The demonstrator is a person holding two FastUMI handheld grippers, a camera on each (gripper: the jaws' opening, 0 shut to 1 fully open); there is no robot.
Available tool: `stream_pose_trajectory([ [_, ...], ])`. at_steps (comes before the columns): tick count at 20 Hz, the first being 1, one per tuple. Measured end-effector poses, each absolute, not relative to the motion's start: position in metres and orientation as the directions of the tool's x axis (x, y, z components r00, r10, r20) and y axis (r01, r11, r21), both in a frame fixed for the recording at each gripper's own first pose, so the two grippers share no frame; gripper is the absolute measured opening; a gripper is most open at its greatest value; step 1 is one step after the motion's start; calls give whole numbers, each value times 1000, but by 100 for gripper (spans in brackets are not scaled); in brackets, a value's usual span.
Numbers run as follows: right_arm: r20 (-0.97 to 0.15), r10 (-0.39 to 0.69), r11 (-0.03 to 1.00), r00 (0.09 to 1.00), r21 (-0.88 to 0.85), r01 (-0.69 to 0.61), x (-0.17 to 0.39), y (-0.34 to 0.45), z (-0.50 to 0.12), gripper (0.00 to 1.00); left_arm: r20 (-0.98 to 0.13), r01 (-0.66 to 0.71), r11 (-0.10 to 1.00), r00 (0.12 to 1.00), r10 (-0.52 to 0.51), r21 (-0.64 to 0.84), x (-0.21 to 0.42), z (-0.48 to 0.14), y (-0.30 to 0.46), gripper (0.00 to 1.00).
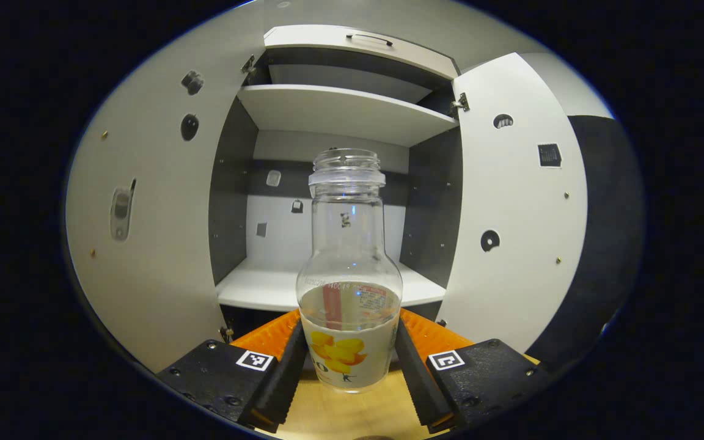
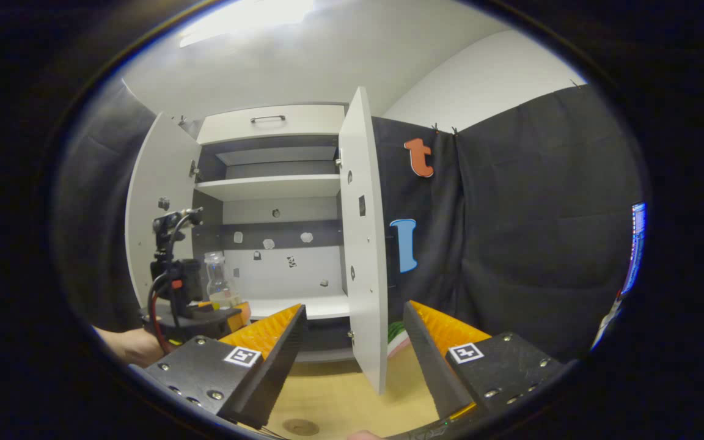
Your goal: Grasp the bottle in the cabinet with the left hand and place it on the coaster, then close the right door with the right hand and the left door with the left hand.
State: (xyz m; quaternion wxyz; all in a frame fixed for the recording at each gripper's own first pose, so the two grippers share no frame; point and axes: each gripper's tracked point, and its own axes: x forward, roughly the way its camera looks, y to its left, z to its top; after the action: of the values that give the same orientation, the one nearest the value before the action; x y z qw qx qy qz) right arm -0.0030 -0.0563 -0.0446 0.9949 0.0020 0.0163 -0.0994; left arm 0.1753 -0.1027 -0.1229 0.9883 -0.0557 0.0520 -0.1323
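The bottle (image 1: 349, 275), clear glass, uncapped, with a printed label round its lower body, stands upright at the lower centre of the left gripper view, in front of the open cabinet (image 1: 340, 110) and above the wooden worktop (image 1: 333, 412). The left gripper (image 1: 348, 360) has it: both fingers (image 1: 285, 373) press against the labelled base, one on each side. In the right gripper view the same bottle (image 2: 217, 278) appears at the left of centre, before the cabinet's lower shelf (image 2: 303, 305), behind the left gripper (image 2: 199, 315) and the hand (image 2: 135, 345) holding it. The left door (image 1: 144, 201) and the right door (image 1: 514, 208) both stand wide open; the upper shelf (image 1: 340, 107) is bare. The right gripper (image 2: 352, 342) sits at the bottom of its own view with its fingers (image 2: 278, 348) spread wide apart and gripping nothing; the edge of the right door (image 2: 364, 244) rises between them, farther off. A red and green object (image 2: 396, 336), partly hidden, lies on the worktop (image 2: 340, 397) beside that door.
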Motion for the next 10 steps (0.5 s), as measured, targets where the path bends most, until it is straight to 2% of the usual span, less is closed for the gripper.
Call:
stream_pose_trajectory([
  [5,-19,-167,985,986,44,168,-7,-59,-48,94,-113,269,954,952,-284,-132,134,-201,-105,77],
  [10,-14,-119,989,993,83,120,-6,-52,-43,96,-213,327,945,921,-326,-34,102,-305,-123,78],
])
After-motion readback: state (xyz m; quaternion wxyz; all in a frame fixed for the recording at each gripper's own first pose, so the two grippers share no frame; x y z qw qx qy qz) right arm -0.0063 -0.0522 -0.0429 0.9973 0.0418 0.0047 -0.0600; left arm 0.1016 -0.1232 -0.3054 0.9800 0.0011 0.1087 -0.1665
